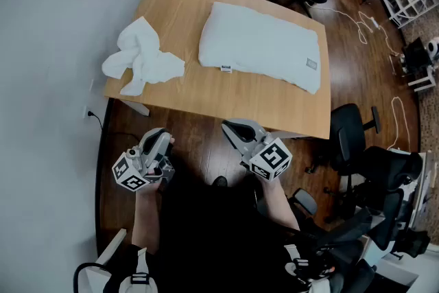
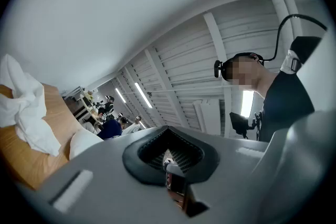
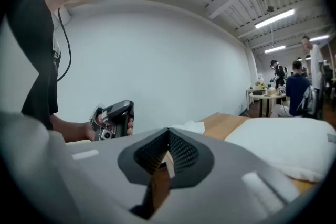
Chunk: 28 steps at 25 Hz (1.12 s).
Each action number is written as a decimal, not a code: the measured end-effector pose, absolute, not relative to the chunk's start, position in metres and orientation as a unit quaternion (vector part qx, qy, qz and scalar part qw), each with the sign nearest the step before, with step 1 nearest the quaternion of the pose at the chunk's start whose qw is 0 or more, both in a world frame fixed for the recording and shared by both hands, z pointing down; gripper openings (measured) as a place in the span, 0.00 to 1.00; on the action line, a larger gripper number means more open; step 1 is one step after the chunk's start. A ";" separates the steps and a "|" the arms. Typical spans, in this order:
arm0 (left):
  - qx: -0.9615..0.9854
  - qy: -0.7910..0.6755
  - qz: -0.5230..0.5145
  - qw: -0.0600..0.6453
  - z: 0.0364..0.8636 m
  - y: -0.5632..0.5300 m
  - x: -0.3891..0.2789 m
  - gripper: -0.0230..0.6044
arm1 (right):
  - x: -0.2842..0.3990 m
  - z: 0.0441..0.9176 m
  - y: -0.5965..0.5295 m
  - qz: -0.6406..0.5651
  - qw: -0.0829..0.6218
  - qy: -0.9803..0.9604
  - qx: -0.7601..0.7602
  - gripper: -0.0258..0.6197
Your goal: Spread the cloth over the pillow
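We held the left gripper (image 1: 157, 139) and the right gripper (image 1: 235, 127) short of the table (image 1: 206, 98), each with jaws pressed together on nothing; the cloth (image 1: 143, 57) lay crumpled at the table's left end; the pillow (image 1: 264, 44) lay beside it, apart.

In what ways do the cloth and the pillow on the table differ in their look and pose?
The cloth is crumpled into a loose heap, while the pillow lies flat and smooth. The pillow covers clearly more of the table than the cloth does. In the head view the cloth sits near the table's left end and the pillow lies from the middle to the right. Both are white, rest on the table and lie apart from each other.
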State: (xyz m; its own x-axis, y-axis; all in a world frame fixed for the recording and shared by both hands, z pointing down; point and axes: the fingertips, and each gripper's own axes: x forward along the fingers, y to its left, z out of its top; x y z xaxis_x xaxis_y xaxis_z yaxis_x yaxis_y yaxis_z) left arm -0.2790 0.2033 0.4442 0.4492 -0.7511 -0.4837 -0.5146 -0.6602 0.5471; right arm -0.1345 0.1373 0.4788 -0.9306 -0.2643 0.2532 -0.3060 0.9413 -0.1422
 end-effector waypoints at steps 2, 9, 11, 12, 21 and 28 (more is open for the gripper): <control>0.837 -0.381 -0.355 0.170 0.451 0.176 -0.308 0.03 | -0.159 0.479 0.113 0.081 0.117 -0.976 0.163 0.04; 0.859 -0.400 -0.290 0.133 0.417 0.134 -0.395 0.03 | -0.267 0.491 0.075 0.101 0.125 -0.976 0.149 0.04; 0.877 -0.363 -0.291 0.122 0.412 0.121 -0.380 0.03 | -0.273 0.498 0.073 0.106 0.129 -0.975 0.146 0.04; 0.883 -0.350 -0.288 0.121 0.414 0.113 -0.375 0.03 | -0.274 0.501 0.072 0.106 0.133 -0.974 0.150 0.04; 0.800 -0.514 -0.236 0.200 0.481 0.069 -0.473 0.03 | -0.304 0.525 -0.001 0.119 0.139 -0.975 0.128 0.04; 0.706 -0.673 -0.116 0.189 0.522 0.048 -0.548 0.03 | -0.371 0.556 -0.076 0.145 0.134 -0.979 0.048 0.04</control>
